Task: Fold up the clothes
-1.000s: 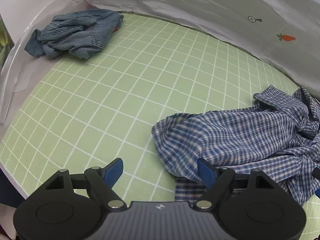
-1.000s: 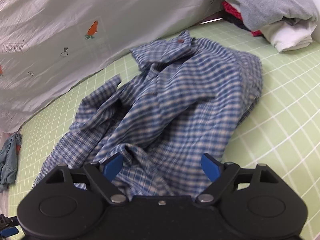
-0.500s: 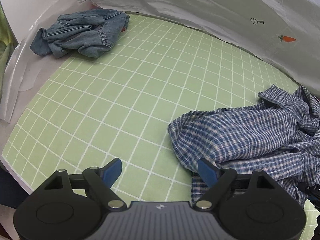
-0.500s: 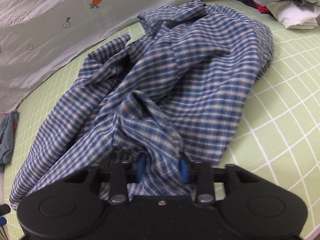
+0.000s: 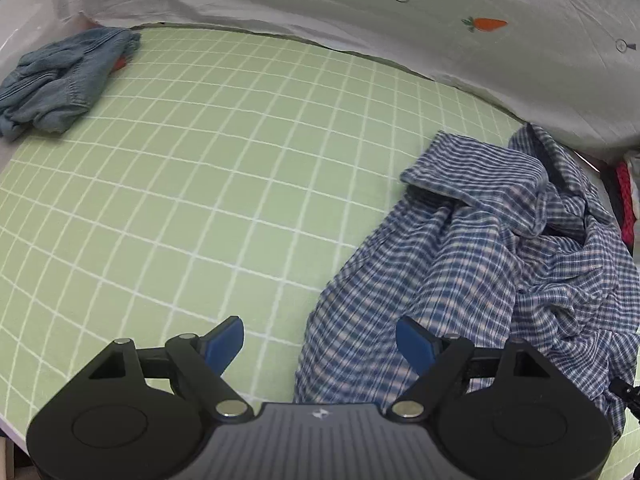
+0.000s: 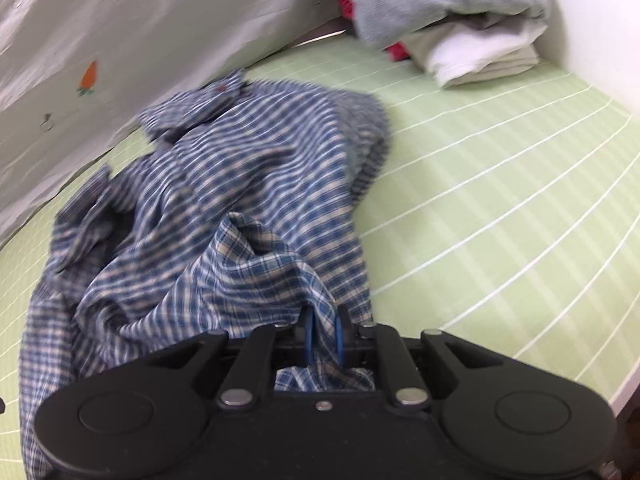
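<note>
The blue plaid shirt (image 6: 224, 184) lay crumpled on the green grid mat (image 6: 500, 200). The right gripper (image 6: 322, 338) pinched a fold at 6 o'clock (frame blurred). The left gripper (image 5: 320, 340) hovered, fingers spread, over its edge. Denim garment (image 5: 60, 80) sat at 10 o'clock.

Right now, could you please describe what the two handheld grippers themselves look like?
Both match: the left gripper and right gripper each have a matte black body with two round housings, black linkage arms on silver pivot pins, and blue finger pads. The left body carries a small pale logo. No cables or sleeves show.
</note>
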